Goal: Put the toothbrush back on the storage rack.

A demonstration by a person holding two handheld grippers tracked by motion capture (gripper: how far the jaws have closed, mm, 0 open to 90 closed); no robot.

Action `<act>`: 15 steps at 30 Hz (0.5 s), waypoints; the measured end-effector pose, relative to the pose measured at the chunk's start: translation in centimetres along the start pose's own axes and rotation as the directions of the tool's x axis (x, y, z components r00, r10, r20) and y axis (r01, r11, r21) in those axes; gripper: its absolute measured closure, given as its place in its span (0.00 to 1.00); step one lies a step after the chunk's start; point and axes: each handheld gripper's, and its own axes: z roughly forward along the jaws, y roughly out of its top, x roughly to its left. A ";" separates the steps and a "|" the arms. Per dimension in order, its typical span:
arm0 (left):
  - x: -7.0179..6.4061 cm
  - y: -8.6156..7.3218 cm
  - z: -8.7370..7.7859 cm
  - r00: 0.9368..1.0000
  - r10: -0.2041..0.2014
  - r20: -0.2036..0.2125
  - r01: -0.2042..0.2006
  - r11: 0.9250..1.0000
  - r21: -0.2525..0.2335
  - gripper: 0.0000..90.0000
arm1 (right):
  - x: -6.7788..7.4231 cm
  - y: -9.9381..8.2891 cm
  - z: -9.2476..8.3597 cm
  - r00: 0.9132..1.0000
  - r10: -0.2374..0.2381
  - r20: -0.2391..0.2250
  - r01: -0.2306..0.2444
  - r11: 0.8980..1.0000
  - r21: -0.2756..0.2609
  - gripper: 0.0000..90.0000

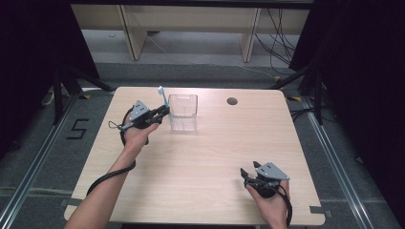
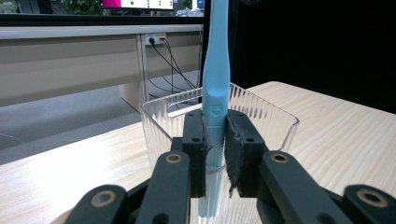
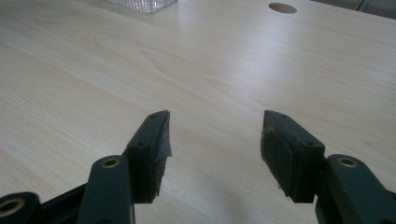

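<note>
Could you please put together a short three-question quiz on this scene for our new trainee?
1. True or false: the left hand-held gripper is shut on the toothbrush.
2. The toothbrush is held: A) flat on the table, B) upright beside the clear cup, C) across the right hand-held gripper.
3. What round feature is in the table beyond the cup?

Key:
1. True; its jaws clamp the blue handle.
2. B; it stands upright at the cup's near wall, outside it.
3. A cable hole.
</note>
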 end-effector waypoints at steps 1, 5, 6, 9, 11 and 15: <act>0.0 0.0 0.0 1.000 -0.001 0.000 0.001 1.000 0.000 0.87 | 0.3 0.0 -0.1 0.999 0.053 -0.003 -0.053 0.998 0.019 0.48; 0.0 -0.1 0.0 1.000 -0.001 0.000 0.001 1.000 0.003 0.87 | 0.1 0.0 0.0 1.000 0.021 0.003 -0.021 1.000 0.003 0.48; 0.0 -0.1 0.0 1.000 -0.003 0.000 0.003 1.000 0.004 0.87 | 0.2 0.0 0.0 1.000 0.027 -0.001 -0.027 1.000 0.006 0.48; 0.0 -0.1 0.1 1.000 -0.002 -0.003 0.002 1.000 0.007 0.86 | 0.1 0.0 0.0 1.000 0.011 -0.001 -0.011 1.000 0.002 0.48; 0.0 -0.2 0.1 1.000 -0.003 -0.002 0.003 1.000 0.011 0.86 | 0.1 -0.1 0.0 1.000 0.018 -0.004 -0.018 1.000 0.005 0.48; 0.0 -0.3 0.1 1.000 -0.004 -0.004 0.004 1.000 0.014 0.86 | 0.2 -0.1 0.0 1.000 0.027 -0.012 -0.027 1.000 0.011 0.48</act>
